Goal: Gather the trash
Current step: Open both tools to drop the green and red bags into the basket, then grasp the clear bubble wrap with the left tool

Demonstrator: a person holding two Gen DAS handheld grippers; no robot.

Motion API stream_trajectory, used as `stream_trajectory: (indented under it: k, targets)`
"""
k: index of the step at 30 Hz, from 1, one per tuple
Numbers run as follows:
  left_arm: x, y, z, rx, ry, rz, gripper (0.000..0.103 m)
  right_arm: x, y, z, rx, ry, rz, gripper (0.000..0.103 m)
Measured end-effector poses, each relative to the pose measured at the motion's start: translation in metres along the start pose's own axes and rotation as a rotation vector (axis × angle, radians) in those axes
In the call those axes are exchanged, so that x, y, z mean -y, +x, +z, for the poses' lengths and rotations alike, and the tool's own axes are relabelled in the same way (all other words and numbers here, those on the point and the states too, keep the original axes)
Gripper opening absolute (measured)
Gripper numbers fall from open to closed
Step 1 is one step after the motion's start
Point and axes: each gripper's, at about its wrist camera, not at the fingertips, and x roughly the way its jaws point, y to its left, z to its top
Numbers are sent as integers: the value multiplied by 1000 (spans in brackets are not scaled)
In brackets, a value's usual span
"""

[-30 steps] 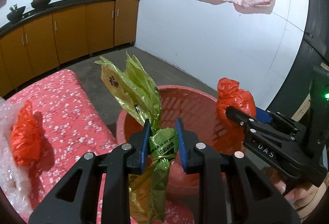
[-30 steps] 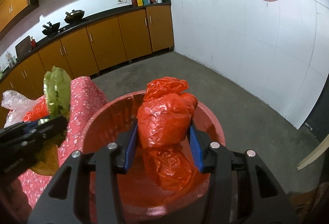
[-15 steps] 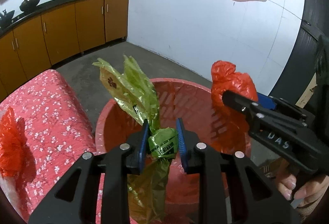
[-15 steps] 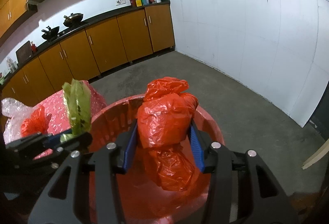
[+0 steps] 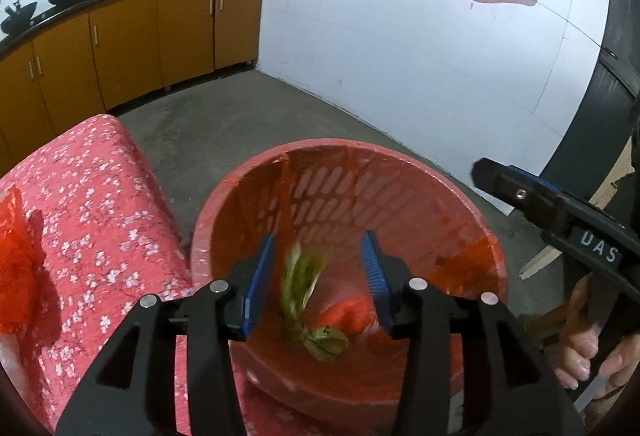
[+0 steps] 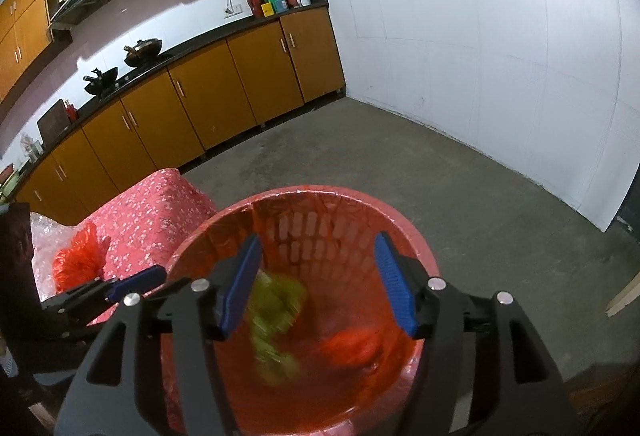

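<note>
Trash first: green bag (image 5: pixel 310 310) and orange bag (image 5: pixel 347 312) are both inside the red basket (image 5: pixel 440 192), neither touching my fingers. Green one is blurred in both views, knot end low near the basket bottom, loose end pointing up. In the right wrist view it's a green smear (image 6: pixel 276 320) on the left half of the basket (image 6: pixel 416 236), w/ the orange bag (image 6: pixel 354 342) to its right, also down low. Can't tell if the two bags touch.

My left gripper (image 5: pixel 318 276) is spread wide, blue pads well apart, nothing betw. them, held over the near rim of the basket. My right gripper (image 6: pixel 316 282) is the same: released, pads wide, empty, also over the basket. From the left view the right gripper (image 5: pixel 486 172) comes in from the right side above the far rim, my hand (image 5: pixel 584 340) on its handle. From the right view the left gripper (image 6: pixel 140 280) shows at the left edge, beside the basket rim.

Left of the basket is the worktop (image 5: pixel 92 204) w/ a red flowered cloth; another orange bag (image 6: pixel 78 256) lies on it, next to some clear bubble wrap (image 6: pixel 40 232). Basket sits just beside the worktop edge. Beyond: grey concrete floor (image 6: pixel 460 172), brown cabinets (image 6: pixel 240 84) along the wall.
</note>
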Motion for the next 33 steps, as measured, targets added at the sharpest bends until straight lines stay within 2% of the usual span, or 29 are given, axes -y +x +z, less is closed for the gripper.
stream_trajectory:
  k: [7,14,19,22,26,29,33]
  targets:
    - [-27,-36,-6,53,-56,84,55,-12,-18,-1,42,-57,-21,65]
    - [-62,-108,-34,137,-113,233,67,-61,-35,-10,68,-153,59,76]
    - [-103,-164,-59,224,-171,438,75,-109,-39,-25,51,-210,138,79]
    - [-133,-182,-66,250,-218,535,79,-132,-39,-35,38,-244,160,79]
    - [-169,-182,-64,229,-282,579,79,-161,-36,-49,17,-272,190,79]
    - [-183,-168,-61,193,-281,582,79,-178,-36,-57,4,-282,209,79]
    - [-196,-153,-64,143,-291,584,70,-192,-37,-63,-5,-304,217,79]
